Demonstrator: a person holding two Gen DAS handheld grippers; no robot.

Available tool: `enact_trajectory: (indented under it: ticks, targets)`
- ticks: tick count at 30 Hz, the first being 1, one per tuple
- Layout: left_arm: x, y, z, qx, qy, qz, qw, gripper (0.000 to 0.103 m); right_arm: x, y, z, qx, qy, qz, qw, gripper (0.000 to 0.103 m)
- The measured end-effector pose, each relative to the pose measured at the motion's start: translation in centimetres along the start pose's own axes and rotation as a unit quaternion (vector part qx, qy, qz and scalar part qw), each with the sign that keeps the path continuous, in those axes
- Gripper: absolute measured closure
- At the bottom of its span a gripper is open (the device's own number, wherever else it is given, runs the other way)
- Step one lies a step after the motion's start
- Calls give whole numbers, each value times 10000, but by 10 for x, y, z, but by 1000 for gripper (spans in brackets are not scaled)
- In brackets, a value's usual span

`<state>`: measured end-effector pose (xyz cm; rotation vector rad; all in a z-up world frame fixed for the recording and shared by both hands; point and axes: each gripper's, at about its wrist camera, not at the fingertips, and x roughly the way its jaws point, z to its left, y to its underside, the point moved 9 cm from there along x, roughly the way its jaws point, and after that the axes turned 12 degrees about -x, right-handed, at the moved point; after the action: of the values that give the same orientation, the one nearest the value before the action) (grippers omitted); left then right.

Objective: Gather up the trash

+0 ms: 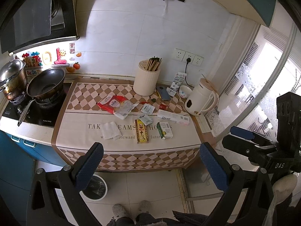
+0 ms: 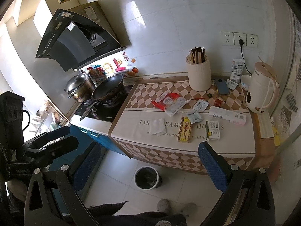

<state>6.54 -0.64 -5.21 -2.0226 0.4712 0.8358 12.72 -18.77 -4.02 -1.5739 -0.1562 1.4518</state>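
Trash lies scattered on a checked cloth over the counter: a red and white wrapper [image 1: 114,104] [image 2: 168,102], a white tissue [image 1: 110,130] [image 2: 156,126], a yellow box [image 1: 142,133] [image 2: 185,130], a green and white box [image 1: 165,130] [image 2: 213,130], a white "Doctor" box [image 1: 173,117] [image 2: 226,115] and small sachets [image 1: 145,118] [image 2: 194,116]. A round bin [image 1: 95,187] [image 2: 148,177] stands on the floor below the counter's front. My left gripper [image 1: 150,164] and right gripper [image 2: 148,166] hang open and empty in front of the counter, above the floor.
A wok [image 1: 46,82] and lidded pot [image 1: 12,76] sit on the hob at left. At the back stand a chopstick holder [image 1: 146,81], a phone [image 1: 163,93], a small bowl [image 1: 185,91] and a white kettle [image 1: 200,99]. The person's slippered feet [image 2: 175,206] are near the bin.
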Motion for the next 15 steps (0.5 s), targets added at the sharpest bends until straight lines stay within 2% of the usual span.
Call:
enact_trajectory:
  ticks: [15]
  targets:
    - [3,4,0,9,-10,12,10000,0,1,1,0,5,3,15,10000,0]
